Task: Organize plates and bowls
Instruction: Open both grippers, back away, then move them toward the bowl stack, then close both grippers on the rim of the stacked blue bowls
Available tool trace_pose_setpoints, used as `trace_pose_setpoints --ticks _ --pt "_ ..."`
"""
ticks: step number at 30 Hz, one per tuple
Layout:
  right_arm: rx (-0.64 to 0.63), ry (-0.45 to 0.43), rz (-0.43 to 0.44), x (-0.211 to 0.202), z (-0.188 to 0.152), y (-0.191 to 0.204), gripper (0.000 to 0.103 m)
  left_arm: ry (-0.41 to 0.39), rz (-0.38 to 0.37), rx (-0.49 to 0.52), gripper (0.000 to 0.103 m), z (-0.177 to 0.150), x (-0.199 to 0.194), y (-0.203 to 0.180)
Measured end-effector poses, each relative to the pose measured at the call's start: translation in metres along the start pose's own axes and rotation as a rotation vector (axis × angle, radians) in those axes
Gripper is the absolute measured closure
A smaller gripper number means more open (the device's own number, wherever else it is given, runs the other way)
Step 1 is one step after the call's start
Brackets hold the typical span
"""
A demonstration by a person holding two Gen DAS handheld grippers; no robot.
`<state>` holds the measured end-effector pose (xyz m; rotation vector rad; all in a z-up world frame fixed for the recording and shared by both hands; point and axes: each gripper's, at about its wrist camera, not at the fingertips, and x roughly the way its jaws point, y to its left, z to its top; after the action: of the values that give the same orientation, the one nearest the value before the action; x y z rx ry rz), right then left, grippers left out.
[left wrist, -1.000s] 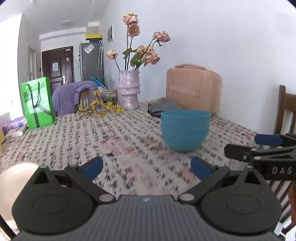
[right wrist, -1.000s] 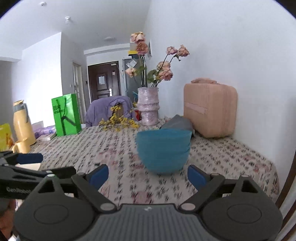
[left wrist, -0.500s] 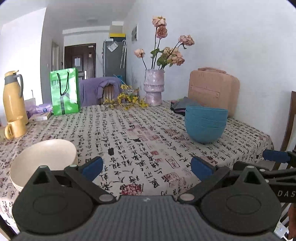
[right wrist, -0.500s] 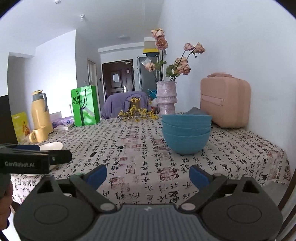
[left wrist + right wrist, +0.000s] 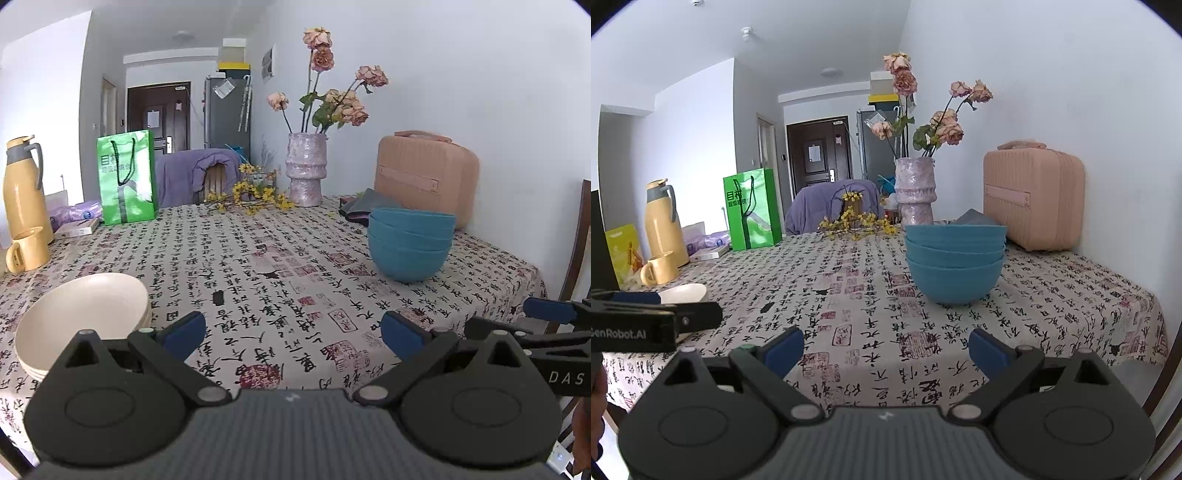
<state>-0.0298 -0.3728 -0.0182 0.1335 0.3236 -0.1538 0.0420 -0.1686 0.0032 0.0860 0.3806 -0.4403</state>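
A stack of three blue bowls (image 5: 409,247) (image 5: 955,264) stands on the right side of the table. A stack of cream bowls (image 5: 83,315) (image 5: 683,293) sits near the front left edge. My left gripper (image 5: 293,332) hangs open above the front edge, with the cream stack just left of its left finger. My right gripper (image 5: 886,349) is open too, back from the table's front edge with the blue stack ahead of it. Both hold nothing. Each gripper shows at the side of the other's view.
The table wears a cloth printed with characters (image 5: 280,280). At the back stand a pink vase of dried roses (image 5: 306,173), a pink case (image 5: 424,177), a green bag (image 5: 125,177), a yellow flask (image 5: 24,188) and a mug (image 5: 27,249). A wooden chair (image 5: 580,240) is at the right.
Both grippers have drawn back from the blue bowls toward the table's front edge, so the bowls look smaller and the cream stack has come into view. Both stayed open.
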Motion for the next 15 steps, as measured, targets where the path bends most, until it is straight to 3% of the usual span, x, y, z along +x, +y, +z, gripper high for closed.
trace_pose_setpoints --ticks 9,15 --pt "0.055 -0.009 -0.081 0.023 0.021 -0.033 0.007 0.029 -0.080 0.048 0.000 0.020 0.042 -0.017" --pt "0.137 0.053 -0.092 0.054 0.043 -0.071 0.007 0.081 -0.161 0.054 0.000 0.048 0.088 -0.028"
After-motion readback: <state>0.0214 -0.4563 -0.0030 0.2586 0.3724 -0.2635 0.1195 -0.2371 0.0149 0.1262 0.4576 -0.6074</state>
